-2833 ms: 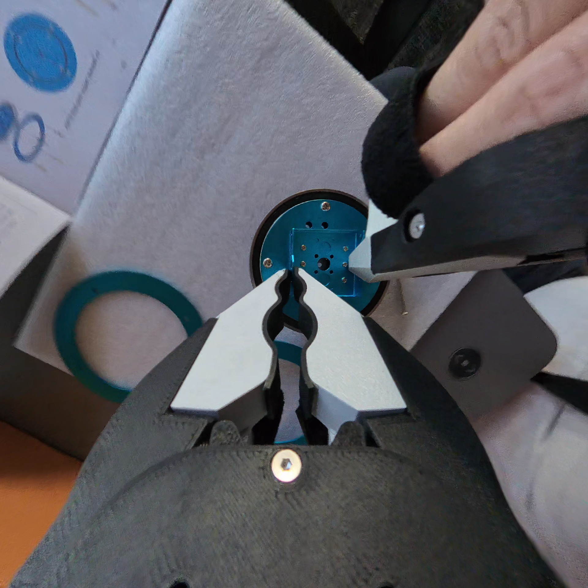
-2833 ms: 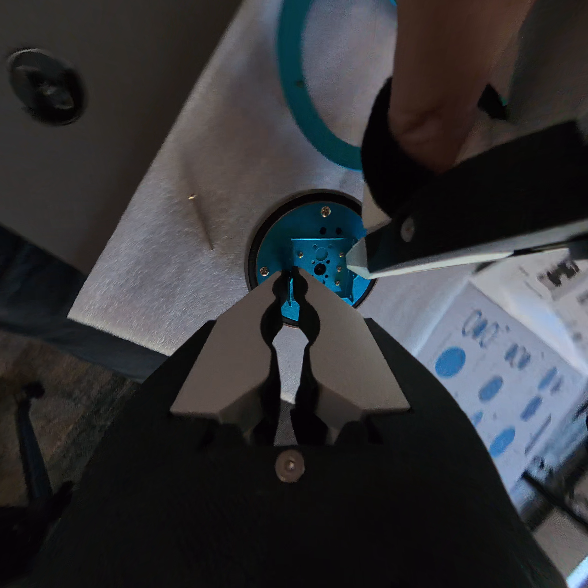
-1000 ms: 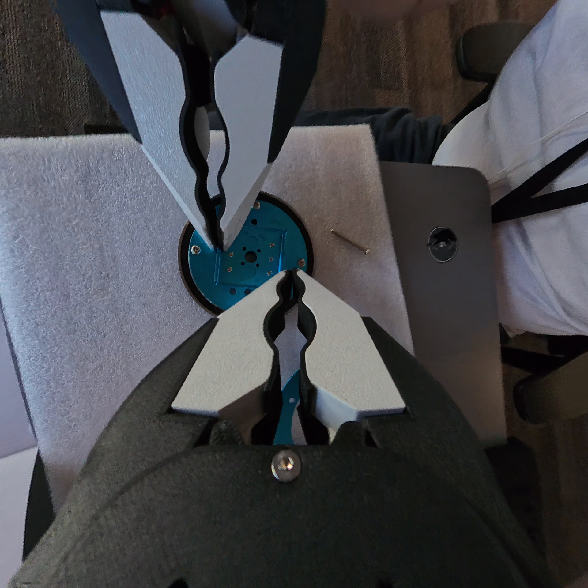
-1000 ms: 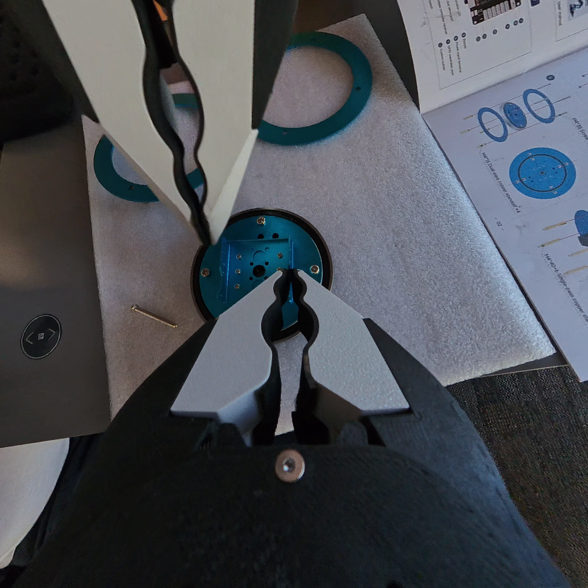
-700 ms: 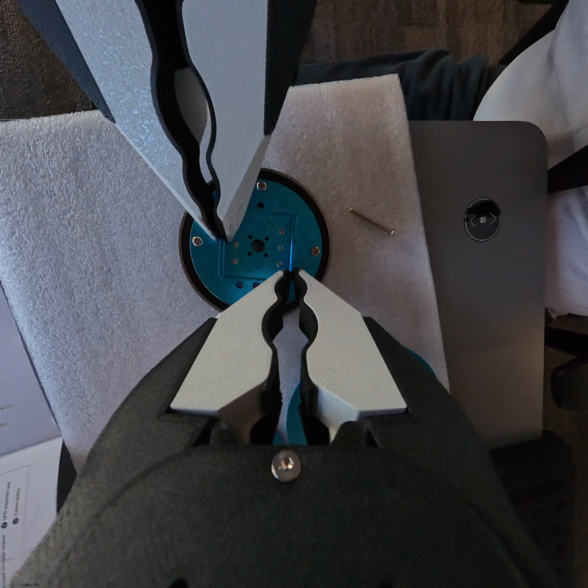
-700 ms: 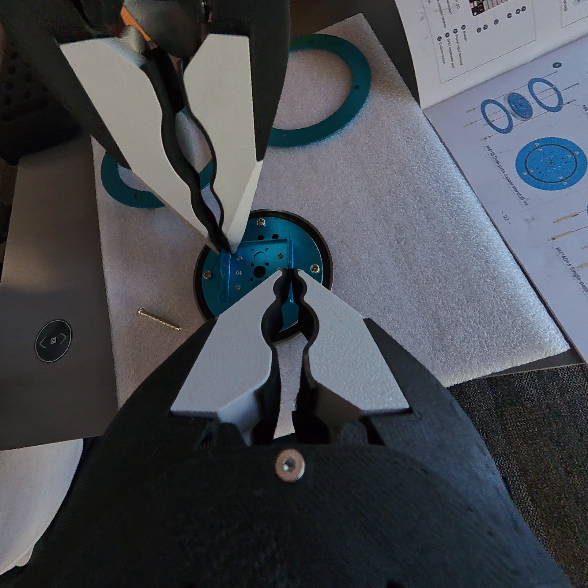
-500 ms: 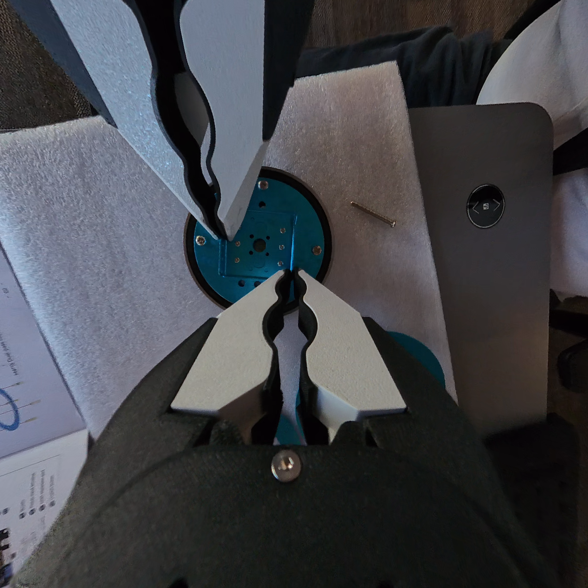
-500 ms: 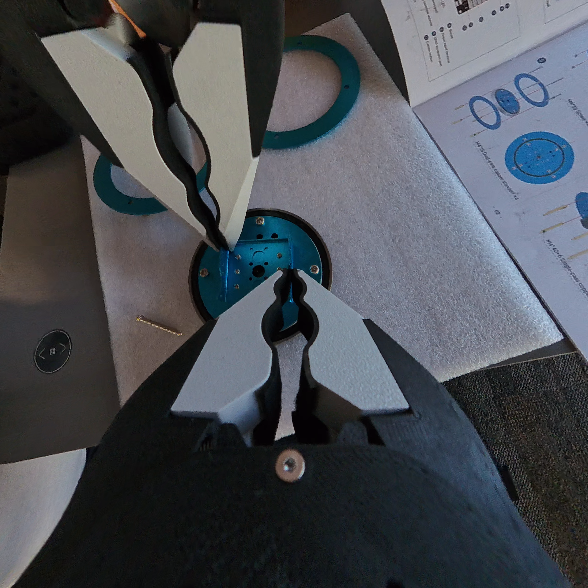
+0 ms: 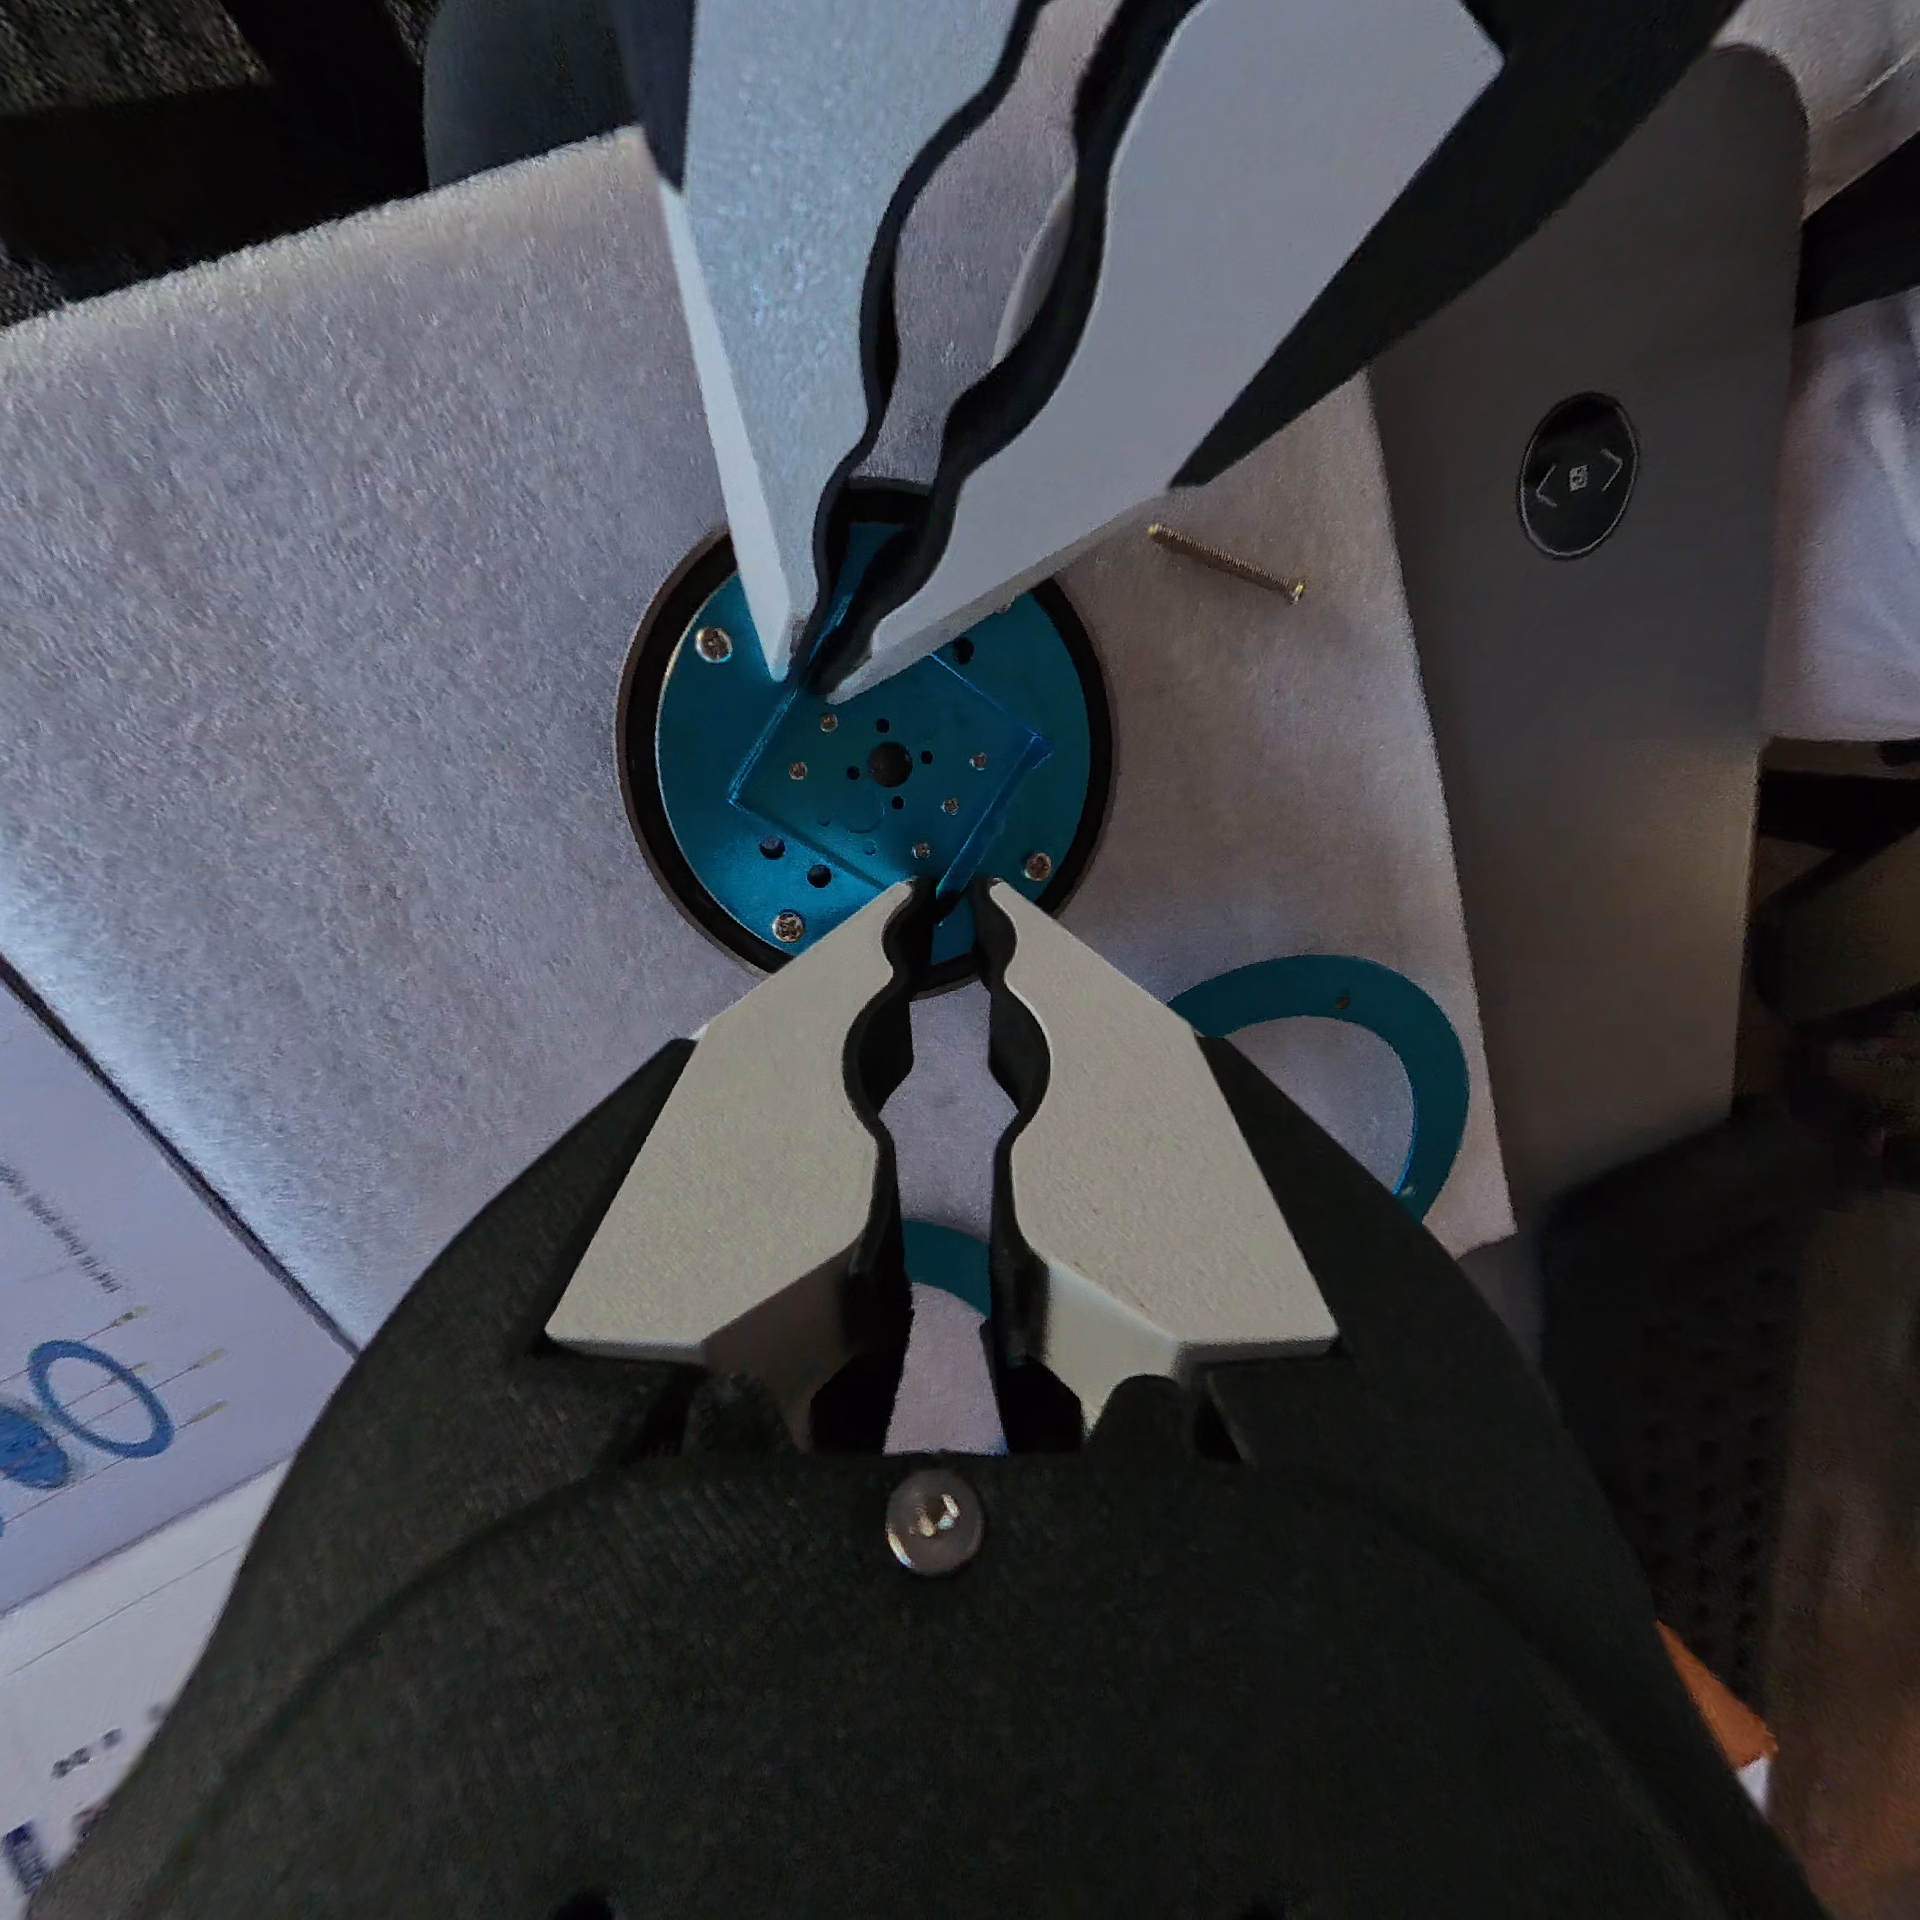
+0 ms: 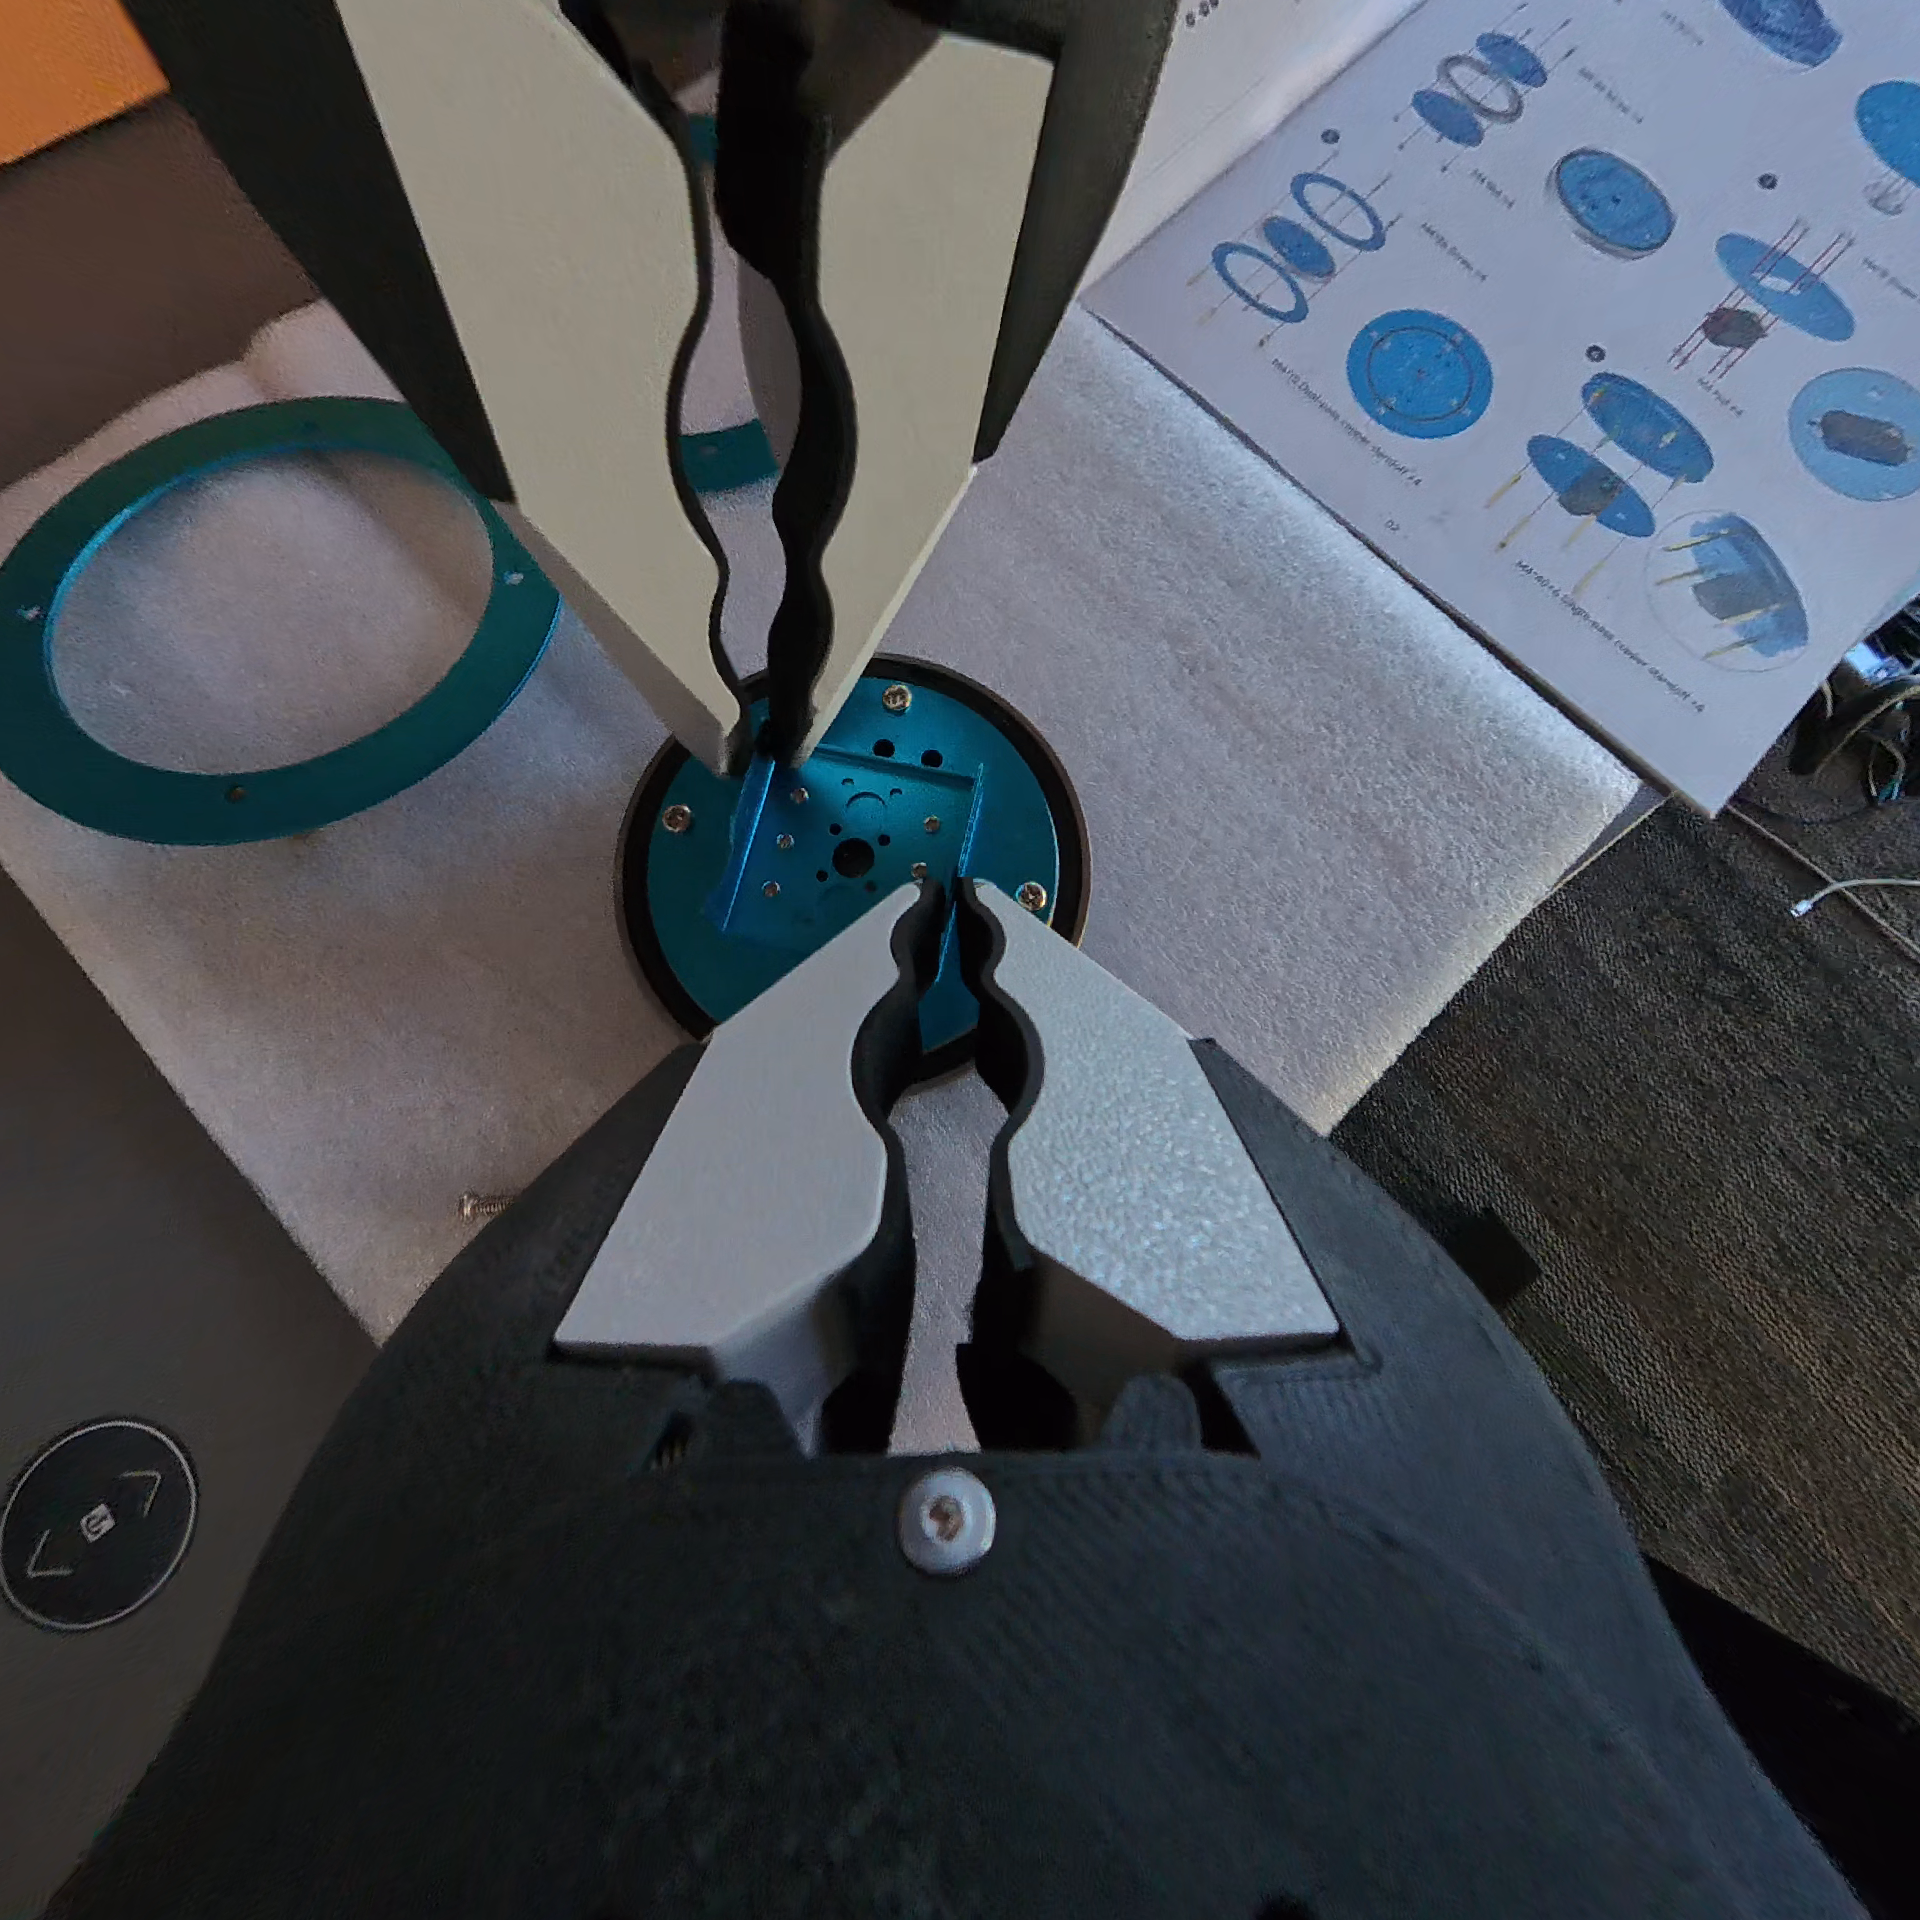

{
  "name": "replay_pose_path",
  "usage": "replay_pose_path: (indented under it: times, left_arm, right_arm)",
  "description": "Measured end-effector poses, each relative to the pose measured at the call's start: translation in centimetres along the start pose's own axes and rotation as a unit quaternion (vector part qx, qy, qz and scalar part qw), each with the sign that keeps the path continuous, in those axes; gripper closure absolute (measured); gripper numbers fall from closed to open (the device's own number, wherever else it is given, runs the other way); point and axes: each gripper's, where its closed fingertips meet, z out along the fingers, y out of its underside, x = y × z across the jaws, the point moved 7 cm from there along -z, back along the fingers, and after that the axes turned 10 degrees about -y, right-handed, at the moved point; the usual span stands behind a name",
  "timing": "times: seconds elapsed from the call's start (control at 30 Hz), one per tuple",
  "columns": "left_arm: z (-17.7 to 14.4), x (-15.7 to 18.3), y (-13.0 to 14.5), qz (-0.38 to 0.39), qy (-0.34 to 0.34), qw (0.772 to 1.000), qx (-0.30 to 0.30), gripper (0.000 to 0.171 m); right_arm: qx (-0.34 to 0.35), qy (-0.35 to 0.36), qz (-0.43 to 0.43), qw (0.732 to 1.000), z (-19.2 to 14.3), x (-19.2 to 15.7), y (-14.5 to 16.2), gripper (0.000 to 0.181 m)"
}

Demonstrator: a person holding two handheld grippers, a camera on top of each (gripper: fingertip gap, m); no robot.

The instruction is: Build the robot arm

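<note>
Turned against the foam point(image 9: 312, 623) since half a second ago, the disc point(image 9: 717, 748) and the bracket point(image 9: 883, 790) on it now sit diamond-wise in the left view, and the right gripper point(image 10: 940, 896) now comes in from the disc's far right, not its far left. Left gripper point(image 9: 940, 896): jaws narrow, closed on the bracket's upright wall at the disc's near edge. Right gripper: jaws likewise narrow, pinching the opposite wall, so the bracket is held from both sides while it rests on the disc. The disc lies in a dark-rimmed recess in the foam. A ring point(image 10: 260, 800) lies flat on the foam, well apart from the disc. A loose screw point(image 9: 1226, 561) lies on the foam near the disc, touching nothing. Beyond the screw, a grey plate point(image 9: 1610, 831) adjoins the foam; opposite, a printed sheet point(image 10: 1558, 416) overlaps the foam's edge. Not verifiable: whether the bracket is fastened to the disc. Each gripper's fingers cover the disc's near edge in its own view. A second ring is largely hidden behind the left gripper.
</note>
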Motion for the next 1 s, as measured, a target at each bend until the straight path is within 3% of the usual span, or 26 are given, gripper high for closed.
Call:
replay_pose_path:
  times: [0.07,0.2,0.27,0.33,0.4,0.47,0.6,0.67,0.77,0.87,0.93,1.0]
  left_arm:
    - [-0.3,-0.1,0.1,-0.028,0.006,1.000,0.014,0.164]
    - [-1.8,0.0,0.3,-0.139,-0.008,0.986,0.096,0.139]
    - [-2.6,0.3,0.0,-0.199,-0.032,0.967,0.156,0.128]
    - [-3.0,0.9,-0.5,-0.251,-0.084,0.944,0.199,0.108]
    - [-2.4,1.8,-0.3,-0.302,-0.165,0.920,0.189,0.101]
    - [-1.1,3.2,-0.2,-0.343,-0.230,0.890,0.192,0.094]
    - [0.4,5.2,-0.1,-0.394,-0.274,0.839,0.257,0.105]
    - [0.8,5.7,0.1,-0.393,-0.272,0.834,0.275,0.123]
    - [0.8,5.7,0.5,-0.396,-0.263,0.829,0.294,0.125]
    - [0.8,5.4,0.7,-0.406,-0.246,0.825,0.306,0.119]
    - [0.9,5.2,0.9,-0.409,-0.261,0.823,0.296,0.105]
    - [1.3,5.1,0.9,-0.398,-0.271,0.829,0.283,0.106]
  right_arm:
    - [0.006,-0.017,-0.007,1.000,-0.3,0.1,0.0,0.180]
    - [0.087,-0.113,-0.081,0.986,-2.7,1.4,-1.4,0.165]
    - [0.120,-0.185,-0.165,0.961,-3.7,2.4,-2.2,0.157]
    - [0.105,-0.283,-0.289,0.909,-3.7,2.8,-1.8,0.130]
    - [0.095,-0.317,-0.352,0.875,-2.3,4.3,-1.5,0.131]
    - [0.051,-0.369,-0.341,0.863,-0.4,5.3,-1.1,0.130]
    - [0.046,-0.440,-0.326,0.836,1.8,5.5,-0.8,0.130]
    - [0.055,-0.461,-0.318,0.827,2.2,5.4,-0.8,0.132]
    - [0.068,-0.480,-0.309,0.818,2.4,5.6,-0.8,0.141]
    - [0.076,-0.488,-0.296,0.818,2.6,5.7,-0.8,0.135]
    - [0.079,-0.495,-0.287,0.817,2.8,5.7,-0.7,0.134]
    - [0.084,-0.505,-0.284,0.811,2.9,5.5,-0.6,0.137]
